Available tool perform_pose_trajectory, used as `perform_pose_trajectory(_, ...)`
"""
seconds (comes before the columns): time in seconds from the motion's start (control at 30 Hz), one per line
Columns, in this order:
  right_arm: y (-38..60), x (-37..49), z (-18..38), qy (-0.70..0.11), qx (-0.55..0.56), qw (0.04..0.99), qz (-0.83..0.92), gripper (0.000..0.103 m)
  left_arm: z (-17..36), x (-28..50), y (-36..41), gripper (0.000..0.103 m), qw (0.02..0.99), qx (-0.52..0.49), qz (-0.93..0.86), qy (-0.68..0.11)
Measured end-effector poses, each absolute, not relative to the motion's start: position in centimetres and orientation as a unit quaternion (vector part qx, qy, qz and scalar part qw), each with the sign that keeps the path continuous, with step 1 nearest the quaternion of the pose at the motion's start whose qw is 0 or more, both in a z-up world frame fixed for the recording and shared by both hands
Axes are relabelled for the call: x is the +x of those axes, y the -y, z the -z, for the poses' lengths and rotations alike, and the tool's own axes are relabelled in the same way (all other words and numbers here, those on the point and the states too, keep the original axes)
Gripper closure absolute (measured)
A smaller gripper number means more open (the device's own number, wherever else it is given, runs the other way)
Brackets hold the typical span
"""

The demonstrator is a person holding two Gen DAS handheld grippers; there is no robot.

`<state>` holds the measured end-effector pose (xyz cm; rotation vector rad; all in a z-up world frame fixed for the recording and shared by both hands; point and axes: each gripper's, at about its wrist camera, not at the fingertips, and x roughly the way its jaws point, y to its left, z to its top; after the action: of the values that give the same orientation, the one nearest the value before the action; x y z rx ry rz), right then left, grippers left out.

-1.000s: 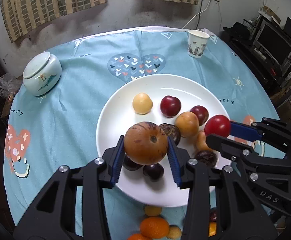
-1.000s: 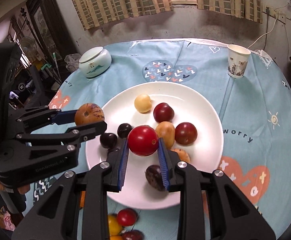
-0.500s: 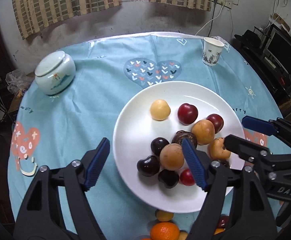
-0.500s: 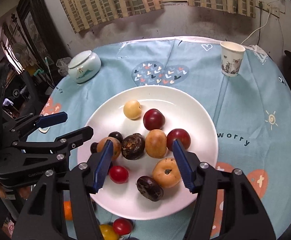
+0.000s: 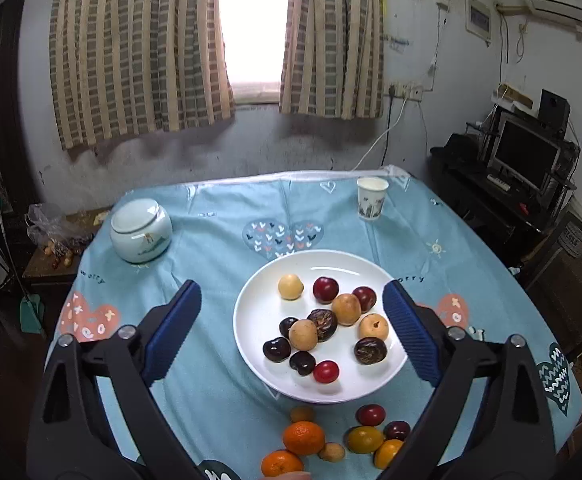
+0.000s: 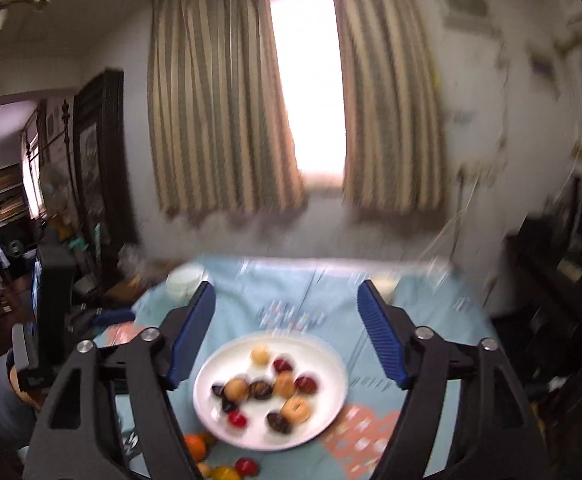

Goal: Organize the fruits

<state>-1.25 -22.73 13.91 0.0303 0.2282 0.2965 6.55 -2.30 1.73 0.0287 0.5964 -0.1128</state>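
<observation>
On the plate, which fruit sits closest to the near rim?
The small bright red fruit on the white plate. It lies nearest the near rim, just right of a dark cherry-like one; the other reds sit toward the far side.

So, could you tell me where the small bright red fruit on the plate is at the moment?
In the left wrist view, the small bright red fruit lies near the front edge of the white plate, just right of a dark plum.

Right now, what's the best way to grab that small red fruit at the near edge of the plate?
Grip the small red fruit across its round middle, coming from above on its bare near side. A dark fruit sits close on its left, so set the fingers front to back, not sideways.
</observation>
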Motion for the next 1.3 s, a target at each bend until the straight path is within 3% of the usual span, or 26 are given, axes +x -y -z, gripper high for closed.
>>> perform_pose_trajectory(0.03,23.2,-2.7,-15.1,-0.082,0.013,0.987,-0.134,0.008,-2.1,6.0,2.4,0.005,0.956,0.015,0.056,-0.288)
perform_pose_trajectory(0.07,23.6,-4.5,-16.4,-0.046,0.015,0.991,-0.125,0.001,-2.4,5.6,2.4,0.005,0.957,0.017,0.056,-0.283)
perform_pose_trajectory(0.27,25.0,-12.1,-23.0,0.033,0.087,0.992,-0.09,0.001,-3.6,3.4,1.9,0.005,0.961,0.018,0.053,-0.271)
perform_pose_trajectory(0.47,24.2,-14.4,-23.6,-0.018,0.089,0.977,-0.195,0.001,-4.1,1.6,0.9,0.005,0.963,0.016,0.049,-0.266)
perform_pose_trajectory(0.67,22.1,-8.7,-16.6,-0.186,0.083,0.96,-0.193,0.001,-1.4,-0.4,-0.7,0.005,0.952,0.026,0.058,-0.299)
perform_pose_trajectory(0.83,22.0,-3.7,-2.6,-0.429,0.162,0.87,-0.18,0.001,4.3,-2.7,-1.3,0.005,0.927,0.052,0.073,-0.364)
perform_pose_trajectory(0.97,21.7,-3.0,5.3,-0.527,0.155,0.824,-0.138,0.024,8.2,-3.9,-1.7,0.005,0.907,0.05,0.074,-0.413)
perform_pose_trajectory(1.13,19.5,-3.3,7.8,-0.542,0.068,0.824,-0.151,0.028,11.2,-3.8,-1.6,0.005,0.893,0.048,0.058,-0.443)
perform_pose_trajectory(1.17,19.1,-3.1,8.4,-0.548,0.065,0.819,-0.156,0.037,11.7,-3.7,-1.5,0.006,0.891,0.047,0.057,-0.448)
perform_pose_trajectory(1.3,16.8,-1.7,10.7,-0.578,0.08,0.793,-0.175,0.055,12.3,-3.3,-0.9,0.009,0.886,0.055,0.07,-0.456)
